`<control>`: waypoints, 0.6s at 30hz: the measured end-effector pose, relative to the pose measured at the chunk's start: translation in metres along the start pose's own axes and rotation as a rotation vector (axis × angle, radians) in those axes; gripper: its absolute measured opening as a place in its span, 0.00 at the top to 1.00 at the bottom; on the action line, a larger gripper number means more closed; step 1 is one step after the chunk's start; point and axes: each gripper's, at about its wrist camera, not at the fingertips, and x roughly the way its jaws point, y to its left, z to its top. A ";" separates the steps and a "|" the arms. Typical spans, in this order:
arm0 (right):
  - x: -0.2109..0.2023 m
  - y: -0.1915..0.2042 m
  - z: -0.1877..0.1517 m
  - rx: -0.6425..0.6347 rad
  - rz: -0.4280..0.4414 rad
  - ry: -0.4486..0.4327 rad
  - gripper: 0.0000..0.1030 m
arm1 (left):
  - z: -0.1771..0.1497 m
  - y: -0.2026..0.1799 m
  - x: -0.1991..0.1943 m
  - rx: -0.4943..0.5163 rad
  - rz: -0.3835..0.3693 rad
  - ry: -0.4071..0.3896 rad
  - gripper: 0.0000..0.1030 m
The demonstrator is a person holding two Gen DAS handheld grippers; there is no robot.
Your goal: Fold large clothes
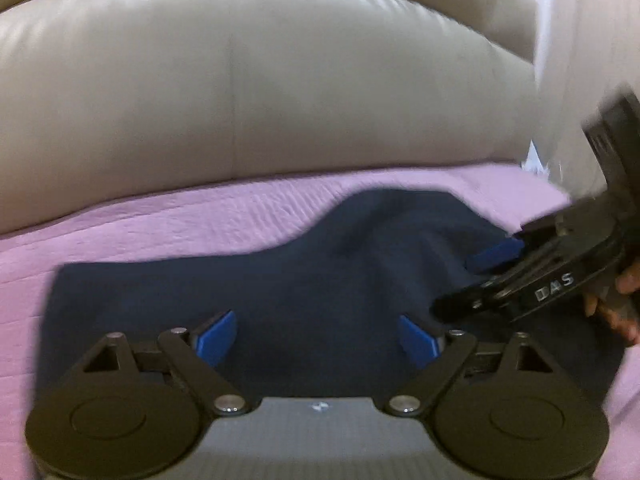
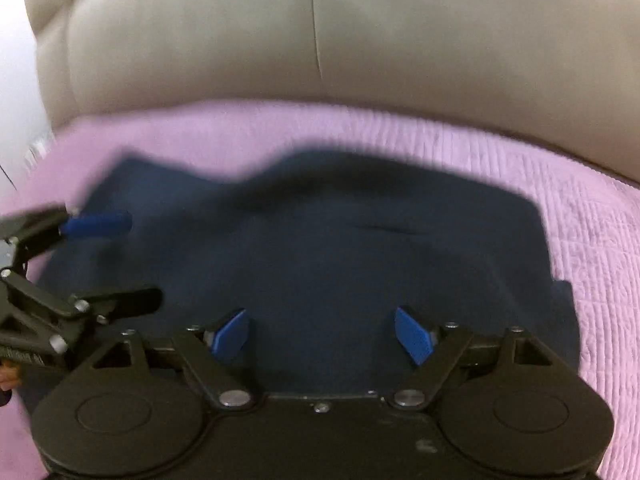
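On pink quilt (image 1: 160, 216), navy garment (image 1: 280, 288) lying crosswise (rumpled), both tongs (image 1: 316, 336) (image 2: 322, 334) wide, empty.

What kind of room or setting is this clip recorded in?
Probably a home living room: a beige leather sofa backrest rises behind a seat covered with a pink quilted cover, on which a dark navy garment lies spread.

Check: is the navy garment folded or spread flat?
Partly folded: the navy garment lies compact on the pink quilt, a lower layer showing at its right edge.
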 end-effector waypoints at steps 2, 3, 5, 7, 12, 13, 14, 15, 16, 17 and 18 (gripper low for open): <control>0.022 -0.014 0.000 0.056 -0.016 -0.034 0.01 | -0.013 0.008 0.029 -0.011 0.098 -0.035 0.11; 0.029 -0.027 0.003 0.122 -0.012 -0.066 0.01 | -0.014 0.017 0.034 -0.082 0.101 -0.048 0.11; 0.037 -0.050 0.010 0.236 0.020 -0.121 0.01 | -0.007 0.045 0.039 -0.193 0.111 -0.073 0.14; 0.043 -0.059 0.018 0.243 -0.035 -0.156 0.01 | 0.002 0.062 0.049 -0.149 0.392 -0.047 0.00; 0.041 -0.074 0.013 0.144 -0.086 -0.170 0.01 | -0.001 0.138 0.048 -0.255 0.349 0.020 0.00; 0.037 -0.082 0.007 0.132 -0.123 -0.176 0.02 | -0.003 0.142 0.048 -0.212 0.452 0.040 0.00; 0.035 -0.089 0.004 0.135 -0.173 -0.166 0.01 | -0.008 0.151 0.043 -0.212 0.456 0.044 0.00; 0.038 -0.097 0.002 0.160 -0.261 -0.129 0.01 | -0.011 0.164 0.037 -0.255 0.423 0.053 0.00; 0.033 -0.109 0.001 0.211 -0.277 -0.107 0.02 | -0.011 0.170 0.028 -0.300 0.395 0.055 0.06; 0.021 -0.118 0.001 0.265 -0.229 -0.106 0.03 | -0.009 0.172 0.014 -0.319 0.387 0.042 0.11; 0.009 -0.122 0.001 0.291 -0.199 -0.118 0.03 | -0.004 0.170 0.002 -0.309 0.392 0.026 0.14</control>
